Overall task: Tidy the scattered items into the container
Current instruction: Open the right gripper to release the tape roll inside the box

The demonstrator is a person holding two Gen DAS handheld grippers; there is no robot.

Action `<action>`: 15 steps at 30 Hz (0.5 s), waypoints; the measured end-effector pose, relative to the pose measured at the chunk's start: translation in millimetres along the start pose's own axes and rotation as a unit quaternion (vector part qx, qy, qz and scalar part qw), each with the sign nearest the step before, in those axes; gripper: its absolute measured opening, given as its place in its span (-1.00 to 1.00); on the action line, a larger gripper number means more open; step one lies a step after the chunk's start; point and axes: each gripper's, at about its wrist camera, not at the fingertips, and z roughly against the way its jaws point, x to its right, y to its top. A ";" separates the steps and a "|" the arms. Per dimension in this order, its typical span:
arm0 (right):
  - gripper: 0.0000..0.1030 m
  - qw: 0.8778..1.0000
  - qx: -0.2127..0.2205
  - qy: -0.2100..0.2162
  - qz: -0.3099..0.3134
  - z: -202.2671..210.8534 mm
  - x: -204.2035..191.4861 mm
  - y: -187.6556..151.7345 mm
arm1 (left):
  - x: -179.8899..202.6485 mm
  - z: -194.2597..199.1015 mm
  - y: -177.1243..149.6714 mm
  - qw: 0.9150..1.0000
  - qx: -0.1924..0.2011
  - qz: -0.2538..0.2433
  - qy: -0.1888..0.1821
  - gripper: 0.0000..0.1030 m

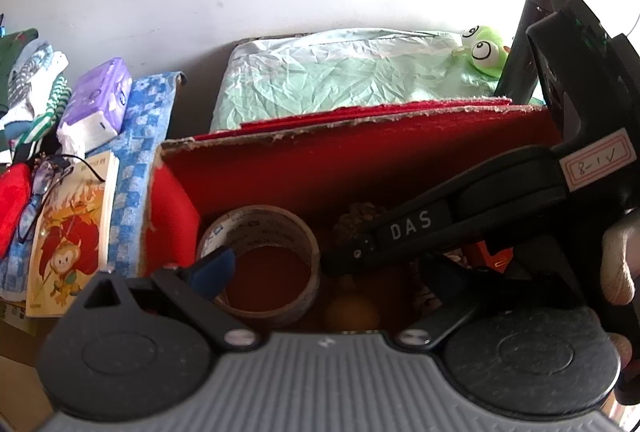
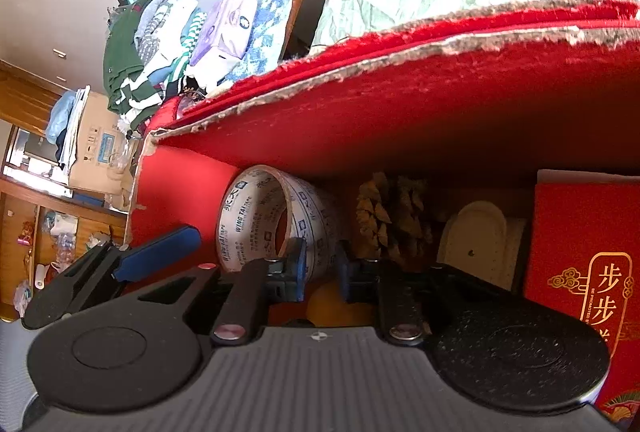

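Red cardboard box [image 1: 360,168] open at the top, rim torn and frayed; it serves as the container. Both tools reach into it from the near side.

Readable writing:
- Tape roll [image 2: 276,220] inside the box at left, leaning on edge: blue print "WING TAI TAPE" repeated, plus characters too small to read.
- Red packet [image 2: 580,272] at the box's right end: gold characters and a line of small Latin capitals, cut off by the frame edge.
- Right gripper [image 1: 352,252], seen from the left wrist: white "DAS" on the finger; a red-bordered sticker, handwritten, reads about "8-1" with a tick.
- Picture book [image 1: 70,232] outside the box at left, cartoon monkey on the cover; title too blurred to read. Eyeglasses [image 1: 40,192] lie across it.

Tool state:
- Left gripper [image 1: 320,272]: jaws spread wide, nothing between them. Only the left blue pad is clear; the right finger is partly hidden behind the other tool.
- Right gripper, own view [image 2: 320,272]: blue pads close together with a narrow gap; whether they pinch the tape's lower rim just beyond them, cannot tell.

Hard to make out: pine cone [image 2: 392,220] mid-box; a cream arched object right of it; an orange round thing under the fingers, mostly hidden. Beyond the box, a pale green bag with a green frog plush [image 1: 484,52].
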 end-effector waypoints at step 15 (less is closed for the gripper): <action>-0.50 1.000 0.016 -0.004 -0.004 2.6 0.9 3.0 | 0.7 -2.1 1.3 1.000 -0.006 -0.005 0.003 0.96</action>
